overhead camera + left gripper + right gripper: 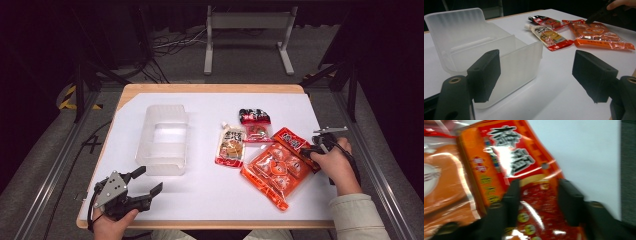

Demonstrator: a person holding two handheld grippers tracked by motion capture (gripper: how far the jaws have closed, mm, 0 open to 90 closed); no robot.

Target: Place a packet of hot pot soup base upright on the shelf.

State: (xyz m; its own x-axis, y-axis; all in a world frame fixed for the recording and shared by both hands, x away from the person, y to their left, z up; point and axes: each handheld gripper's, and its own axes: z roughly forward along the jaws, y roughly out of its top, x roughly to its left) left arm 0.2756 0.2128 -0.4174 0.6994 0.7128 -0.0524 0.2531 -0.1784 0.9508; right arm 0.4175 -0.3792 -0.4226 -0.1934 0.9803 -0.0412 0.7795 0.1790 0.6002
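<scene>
High view: the clear plastic box sits left of centre on the white table. The left gripper rests just in front of the box's near wall, jaws spread with nothing between them. To the right of the box lie a spouted sauce pouch, a small dark-topped packet, a large orange bag and, farthest from the box, an orange-red snack packet. The right gripper is down on that packet.

Left gripper view: both black jaws stand wide apart and empty, the box just beyond the left one, the pouch and orange bag well past the box.

Right gripper view: blurred. The jaws straddle the snack packet, part-way open; whether the pads press on it cannot be told.
</scene>
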